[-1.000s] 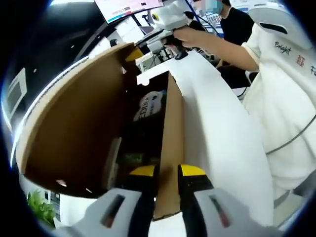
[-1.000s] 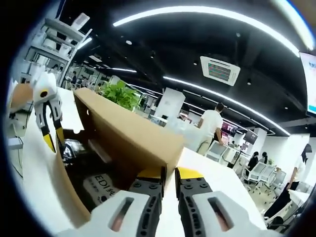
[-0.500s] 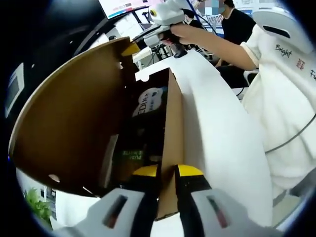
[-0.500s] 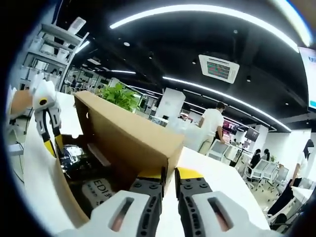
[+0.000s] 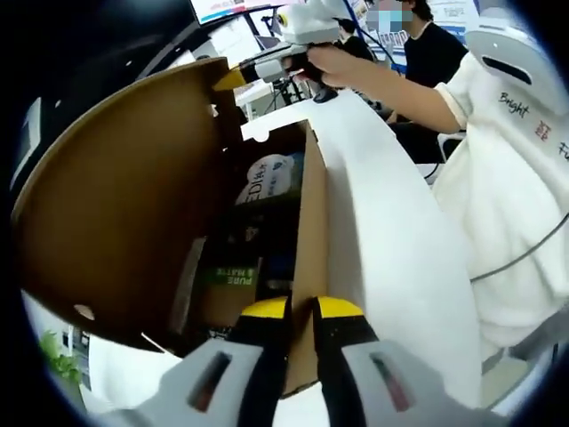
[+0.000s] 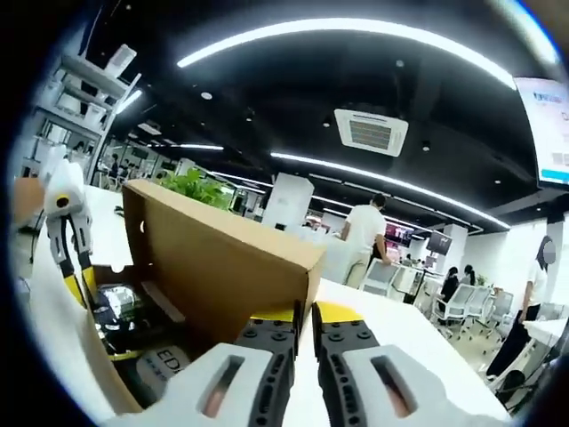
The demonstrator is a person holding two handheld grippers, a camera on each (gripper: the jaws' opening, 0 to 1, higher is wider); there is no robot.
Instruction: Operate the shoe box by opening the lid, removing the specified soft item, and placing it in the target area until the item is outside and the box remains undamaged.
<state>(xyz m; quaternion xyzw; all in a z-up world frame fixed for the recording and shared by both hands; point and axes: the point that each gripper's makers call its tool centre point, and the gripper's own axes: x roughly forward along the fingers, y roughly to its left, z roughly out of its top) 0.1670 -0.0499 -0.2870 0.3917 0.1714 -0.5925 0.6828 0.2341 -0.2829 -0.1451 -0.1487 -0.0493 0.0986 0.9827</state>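
The shoe box (image 5: 307, 240) stands open, brown cardboard inside. Its lid (image 5: 116, 196) is raised on the left. My left gripper (image 5: 300, 313) is shut on the edge of the box's side wall. My right gripper (image 5: 233, 77) is shut on the lid's far corner; seen from the right gripper view, it (image 6: 302, 316) clamps the lid's edge (image 6: 222, 258). Inside lie a white packet with "EDI" lettering (image 5: 267, 178) (image 6: 164, 363), a green-labelled pack (image 5: 227, 276) and a shiny wrapped item (image 6: 120, 302). The left gripper (image 6: 67, 267) shows at the box's far end.
A person in white clothing (image 5: 507, 178) stands close on the right, one arm reaching over a white surface (image 5: 391, 231). Another person in black (image 5: 427, 44) sits behind. Green plants (image 6: 200, 185), shelves (image 6: 80, 116) and people at desks (image 6: 364, 236) lie beyond the box.
The lid has swung a little further open, held by the right gripper. More of the box's inside shows. Both grippers keep their hold.
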